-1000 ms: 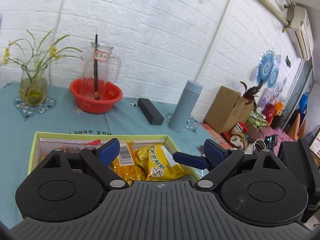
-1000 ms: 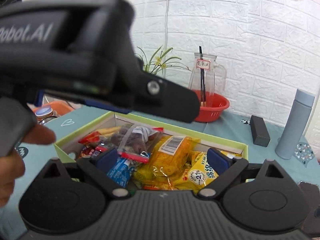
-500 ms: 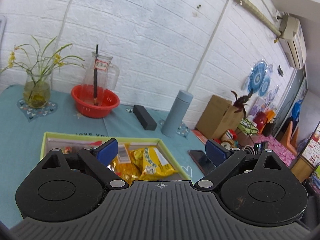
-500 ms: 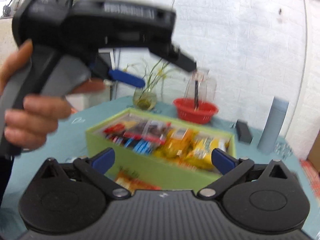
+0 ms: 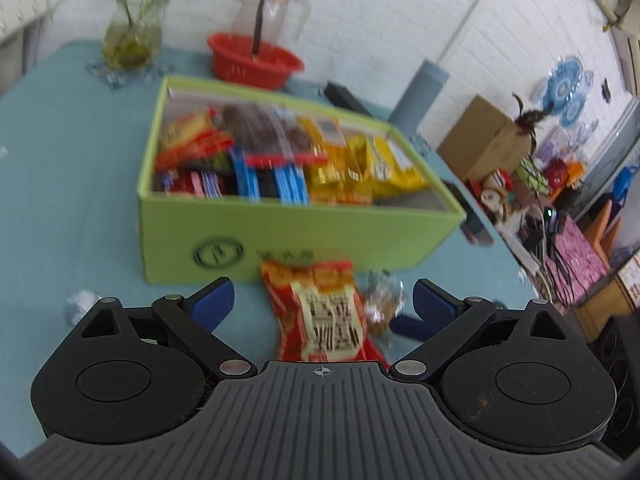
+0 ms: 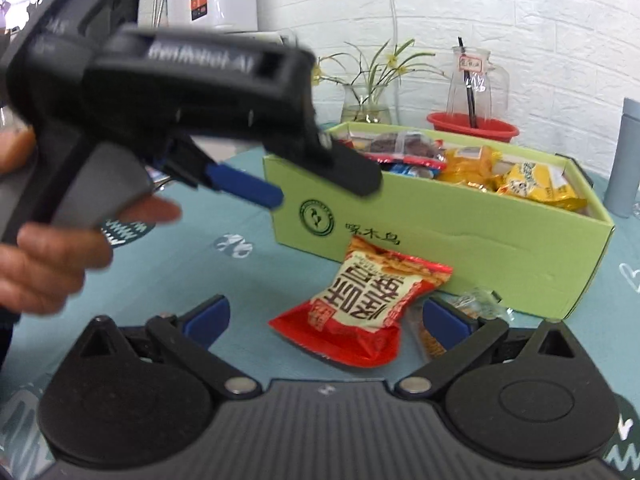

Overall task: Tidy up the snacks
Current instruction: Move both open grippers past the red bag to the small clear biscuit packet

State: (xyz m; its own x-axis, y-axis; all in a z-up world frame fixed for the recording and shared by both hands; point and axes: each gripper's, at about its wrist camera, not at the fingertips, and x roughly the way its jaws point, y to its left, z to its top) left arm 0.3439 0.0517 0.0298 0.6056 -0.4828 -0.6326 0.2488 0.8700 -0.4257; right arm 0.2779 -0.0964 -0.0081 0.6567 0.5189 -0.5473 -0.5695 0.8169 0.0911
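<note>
Here, nearest the cameras, both grippers stand wide apart and hold nothing, each having just been opening. The left gripper [image 5: 322, 304] hangs above a red snack packet [image 5: 328, 316] that lies flat on the teal surface [image 5: 72, 168], with its blue fingers [image 5: 212, 300] well clear on either side. The right gripper [image 6: 326, 316] faces the same red snack packet [image 6: 364, 308] from another angle, the packet lying between its spread fingers without touching them. Just beside the packet lies a small clear-wrapped snack [image 6: 476, 304], close to the right finger. Behind both stands an open green box [image 6: 480, 248], full of yellow, blue and red snack packs, its front wall just beyond the red packet. At the left of the right wrist view, a hand [image 6: 48, 256] grips the handle of the left gripper. Farther back, against the white brick wall, stand a red basket [image 5: 254, 60], a glass jug, a vase of flowers [image 6: 366, 100] and a grey flask [image 5: 420, 96].
</note>
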